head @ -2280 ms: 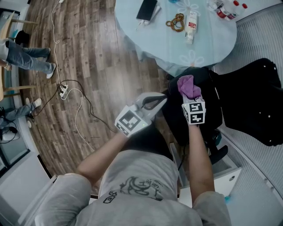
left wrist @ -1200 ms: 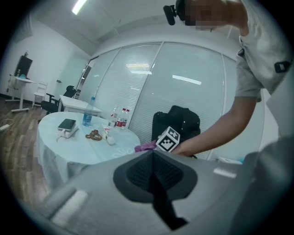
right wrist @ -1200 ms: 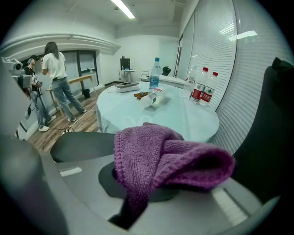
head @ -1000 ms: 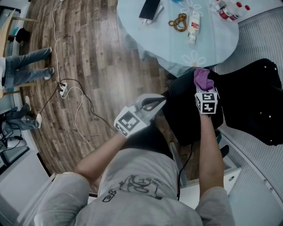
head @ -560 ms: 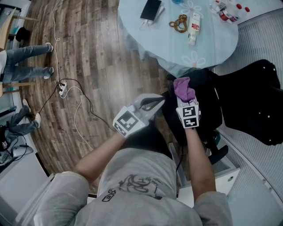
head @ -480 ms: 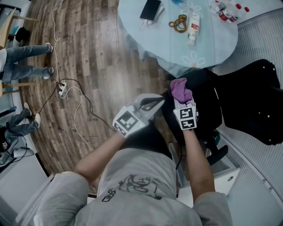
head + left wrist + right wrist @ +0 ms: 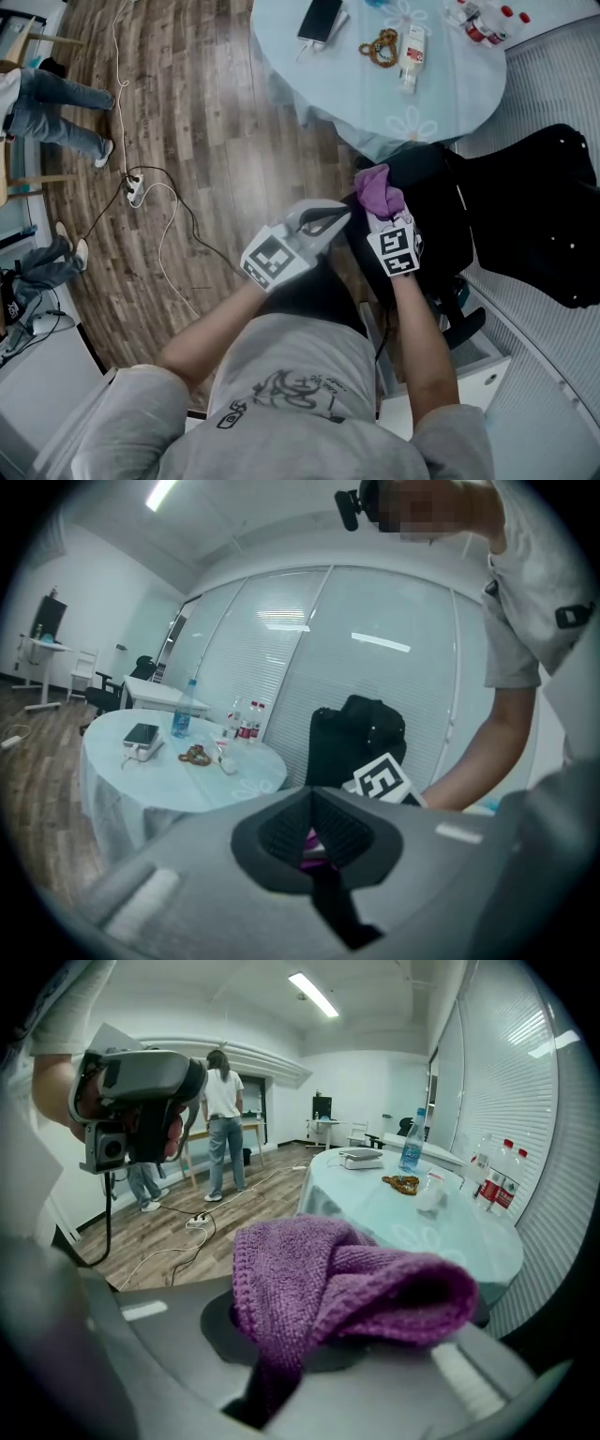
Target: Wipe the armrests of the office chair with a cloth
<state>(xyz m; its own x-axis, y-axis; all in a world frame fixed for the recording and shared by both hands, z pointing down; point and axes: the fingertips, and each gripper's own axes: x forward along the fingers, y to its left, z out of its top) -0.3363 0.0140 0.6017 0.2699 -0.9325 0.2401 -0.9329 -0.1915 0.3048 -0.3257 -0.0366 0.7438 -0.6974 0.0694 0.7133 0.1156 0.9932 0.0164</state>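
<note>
In the head view, the right gripper (image 7: 380, 210) has its fingers clamped on a crumpled purple microfibre cloth (image 7: 377, 190). The cloth bunches out ahead of the fingers, so that soft fabric rather than plastic meets the black office chair (image 7: 530, 216). It presses on the chair's near padded part, most likely the armrest (image 7: 419, 202), though black on black hides the outline. The left gripper (image 7: 337, 216) hangs just beside the armrest's left edge and looks idle, leaving the wiping to one hand. A round desk with a pale blue cover (image 7: 309, 89) stands close behind the chair and would limit a long forward stroke. It carries a dark phone (image 7: 317, 19), a brown beaded bracelet (image 7: 378, 45) and a small white bottle (image 7: 406, 58). A white power strip (image 7: 134, 190) and its cable lie on the wooden floor (image 7: 206, 141), well apart from the work.

In the left gripper view, the fingers are closed tip to tip with nothing held. The sliver of purple in the gap behind them is the cloth beyond, with the chair's back rising further off.

In the right gripper view, the cloth fills the foreground, its lower fold pinched between the closed fingers and its bulk folded over forward. A clear water bottle (image 7: 410, 1150) stands on the desk. A person in a white top (image 7: 225, 1129) stands far across the room, out of the way.
</note>
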